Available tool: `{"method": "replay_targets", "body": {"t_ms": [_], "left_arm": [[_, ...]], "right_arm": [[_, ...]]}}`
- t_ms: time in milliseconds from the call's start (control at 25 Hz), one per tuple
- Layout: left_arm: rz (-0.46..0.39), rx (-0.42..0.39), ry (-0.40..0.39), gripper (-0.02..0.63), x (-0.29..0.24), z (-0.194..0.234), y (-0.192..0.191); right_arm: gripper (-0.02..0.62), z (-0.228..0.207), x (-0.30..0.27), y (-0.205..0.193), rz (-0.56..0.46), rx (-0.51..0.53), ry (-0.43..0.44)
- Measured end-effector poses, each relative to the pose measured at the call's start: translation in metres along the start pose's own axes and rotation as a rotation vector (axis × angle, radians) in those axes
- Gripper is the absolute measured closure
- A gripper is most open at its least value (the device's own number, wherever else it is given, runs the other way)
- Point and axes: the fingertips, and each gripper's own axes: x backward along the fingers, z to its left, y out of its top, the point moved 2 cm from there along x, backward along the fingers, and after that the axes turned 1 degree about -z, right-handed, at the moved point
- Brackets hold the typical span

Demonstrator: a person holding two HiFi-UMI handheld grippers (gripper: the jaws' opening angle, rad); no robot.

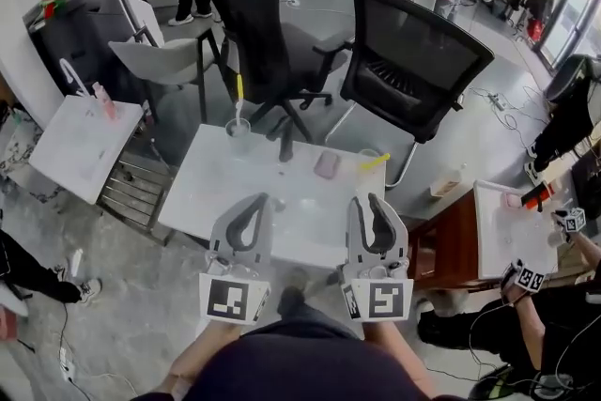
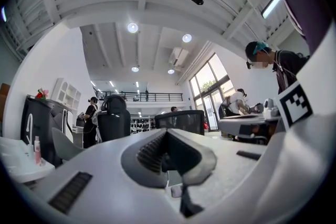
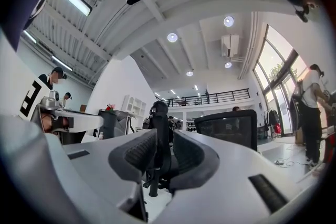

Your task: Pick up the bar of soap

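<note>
The pink soap [image 1: 327,164] lies flat on the white table [image 1: 202,197], just above the frame's centre. A cup [image 1: 238,134] stands to its left and another cup [image 1: 369,161] close on its right. Below it, over the table's near edge, hover both grippers, well short of the soap. The left gripper [image 1: 260,200] has its jaw tips pressed together on nothing. The right gripper [image 1: 366,200] has its jaws slightly spread and empty.

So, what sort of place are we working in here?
Probably a large open-plan office or lab floor. There are rolling office chairs around small white tables, a mezzanine railing at the far end, and tall windows along one side.
</note>
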Motion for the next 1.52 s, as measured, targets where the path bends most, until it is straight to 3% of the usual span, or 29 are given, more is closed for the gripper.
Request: {"method": "replay_targets", "body": {"t_ms": [680,1160,1520], "left_arm": [[0.010,0.012,-0.023,0.606,-0.118,0.059,-0.033],[0.050,0.040,-0.055,0.606,-0.144,0.069,-0.050],[0.110,0.028,-0.163,0.606,-0.167,0.074,-0.066]], "right_arm": [[0.474,-0.024,-0.141,-0.042,0.003,0.014,0.019],[0.466,-0.033,-0.162,-0.057,0.042,0.018,-0.015],[0.466,-0.038,-0.176,-0.082,0.104,0.031,-0.102]]}}
